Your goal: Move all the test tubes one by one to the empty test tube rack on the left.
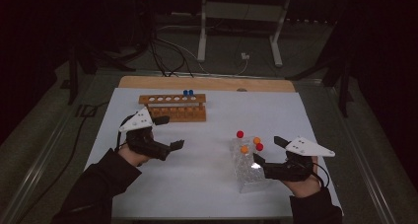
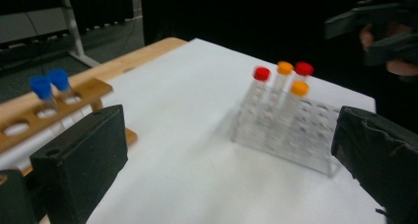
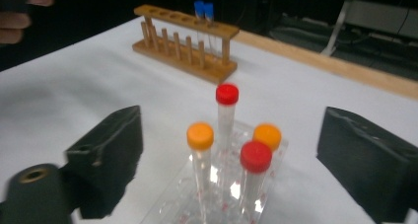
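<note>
A clear plastic rack [image 1: 249,170] at the right of the white table holds two red-capped tubes [image 1: 240,134] and two orange-capped tubes [image 1: 244,149]. Just right of this rack my right gripper [image 1: 268,150] is open and points left at the tubes. In the right gripper view the tubes [image 3: 226,110] stand ahead between the wide black jaws [image 3: 236,135], and no pad touches them. My left gripper [image 1: 171,132] is open and empty, in front of the wooden rack [image 1: 172,108]. That rack carries two blue-capped tubes [image 1: 188,93]. The left gripper view looks toward the clear rack [image 2: 296,135].
The white sheet [image 1: 207,184] has bare room between the two hands and along the near edge. A wooden table edge [image 1: 207,83] runs behind the sheet. Beyond it lie cables and a metal stand's legs [image 1: 236,31] on the dark floor.
</note>
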A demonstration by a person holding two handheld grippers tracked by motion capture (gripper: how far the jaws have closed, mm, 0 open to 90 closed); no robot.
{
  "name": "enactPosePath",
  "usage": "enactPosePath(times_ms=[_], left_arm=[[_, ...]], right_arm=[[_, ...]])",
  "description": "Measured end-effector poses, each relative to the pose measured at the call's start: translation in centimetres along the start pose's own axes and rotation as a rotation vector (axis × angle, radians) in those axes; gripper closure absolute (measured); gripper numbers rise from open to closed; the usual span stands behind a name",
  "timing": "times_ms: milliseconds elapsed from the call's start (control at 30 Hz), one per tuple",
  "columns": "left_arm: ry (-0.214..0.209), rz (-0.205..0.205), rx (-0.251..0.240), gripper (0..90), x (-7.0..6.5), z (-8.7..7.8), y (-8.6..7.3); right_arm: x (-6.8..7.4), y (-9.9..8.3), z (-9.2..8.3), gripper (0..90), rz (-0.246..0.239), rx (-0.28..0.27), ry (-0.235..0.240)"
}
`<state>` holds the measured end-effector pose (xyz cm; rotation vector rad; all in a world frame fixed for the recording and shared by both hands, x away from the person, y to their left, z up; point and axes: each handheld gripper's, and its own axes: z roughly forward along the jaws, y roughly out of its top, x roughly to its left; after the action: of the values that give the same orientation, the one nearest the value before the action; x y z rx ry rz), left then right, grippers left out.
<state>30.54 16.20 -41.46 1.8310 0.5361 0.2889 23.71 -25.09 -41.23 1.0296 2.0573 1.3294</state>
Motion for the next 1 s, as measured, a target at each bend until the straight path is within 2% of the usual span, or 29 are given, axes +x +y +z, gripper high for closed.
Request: enactPosePath(times_ms=[67,300,533,767,900,1000], left_arm=[[-0.008,-0.003,-0.003,1.6,-0.5,-0.4,-0.8],[-0.014,-0.005,-0.023,1.6,-1.5,-1.0,-2.8],[-0.021,0.007,-0.001,1.6,-2.1,-0.7,-3.6],[-0.014,0.011,-0.001,1.6,-2.1,-0.8,-3.8],[-0.019,0.012,0.006,1.6,-2.1,-0.7,-4.0],[-0.018,0.014,0.014,1.6,-2.1,-0.6,-4.1]], right_arm=[[0.1,-0.5,0.2,13.9,0.01,0.015,-0.006],[0.9,-1.8,0.7,23.2,0.009,0.058,0.018],[1.4,-3.0,1.4,35.7,0.011,0.101,0.012],[0.5,-3.9,2.3,52.5,0.008,0.141,-0.068],[-0.1,-4.0,3.0,58.6,0.01,0.16,-0.112],[-0.3,-3.9,3.6,62.9,0.019,0.164,-0.117]])
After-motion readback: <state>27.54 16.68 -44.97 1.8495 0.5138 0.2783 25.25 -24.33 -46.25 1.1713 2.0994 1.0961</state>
